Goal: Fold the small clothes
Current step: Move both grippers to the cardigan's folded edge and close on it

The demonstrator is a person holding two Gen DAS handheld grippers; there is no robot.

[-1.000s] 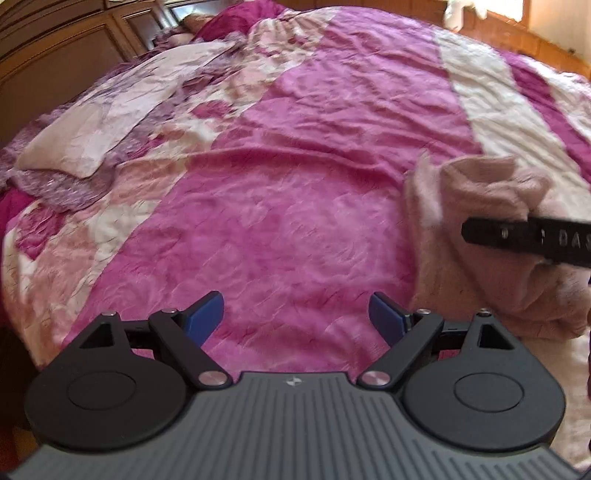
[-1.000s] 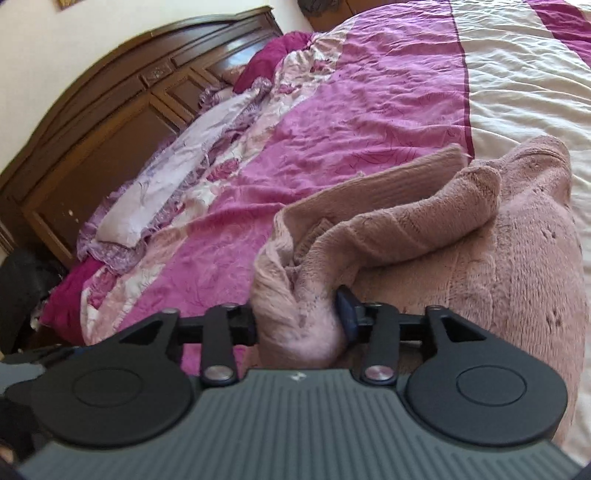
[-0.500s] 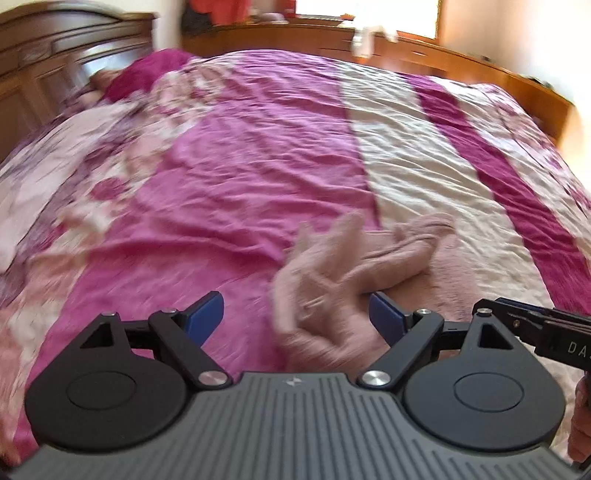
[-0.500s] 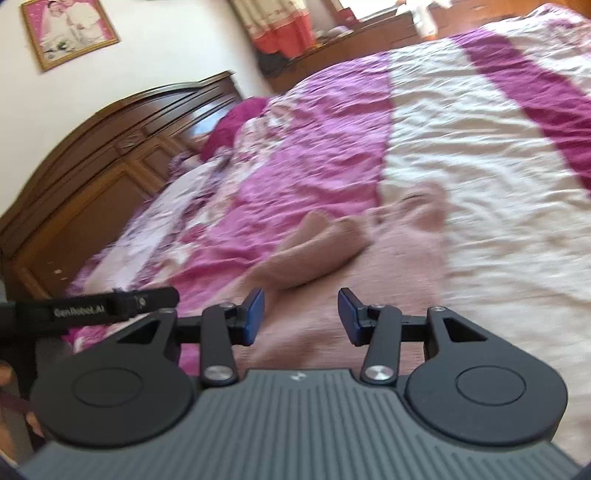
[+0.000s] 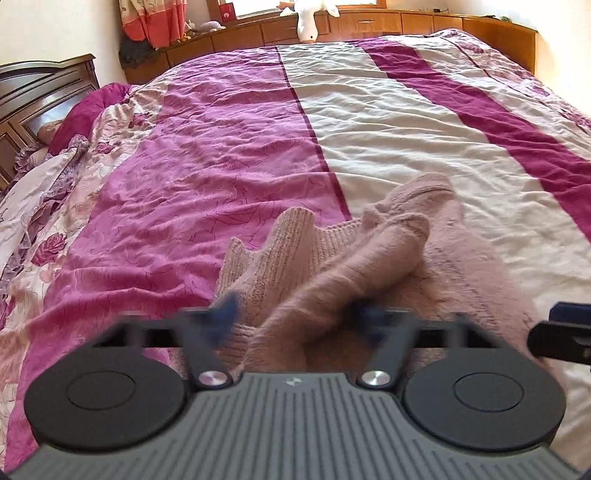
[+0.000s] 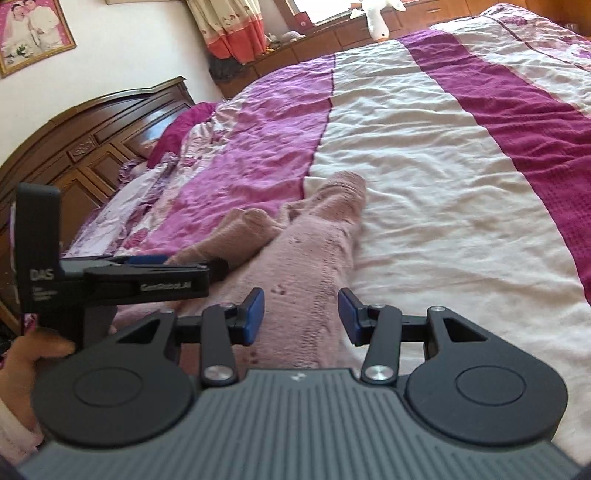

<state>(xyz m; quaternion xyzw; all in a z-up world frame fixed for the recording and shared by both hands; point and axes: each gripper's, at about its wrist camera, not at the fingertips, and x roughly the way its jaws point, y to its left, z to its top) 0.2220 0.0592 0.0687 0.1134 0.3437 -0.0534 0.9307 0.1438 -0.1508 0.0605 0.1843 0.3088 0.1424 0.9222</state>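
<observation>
A small pink knitted sweater [image 5: 373,254] lies crumpled on the bed, one sleeve folded across it; it also shows in the right wrist view [image 6: 303,273]. My left gripper [image 5: 295,314] has its blurred jaws on either side of the sleeve, closing on it; in the right wrist view it [image 6: 173,264] comes in from the left at the sleeve. My right gripper [image 6: 301,314] is open and empty, low over the sweater's body. Its tip [image 5: 561,332] shows at the right edge of the left wrist view.
The bedspread [image 5: 369,110] has pink, cream and magenta stripes. Pillows [image 5: 55,158] and a dark wooden headboard [image 6: 85,147] lie to the left. A wooden cabinet [image 5: 369,22] with a white plush toy [image 5: 310,18] runs behind the bed.
My right gripper let go of the sweater, opened and drew back. My left gripper swung right onto the sweater and its jaws are closing around the sleeve.
</observation>
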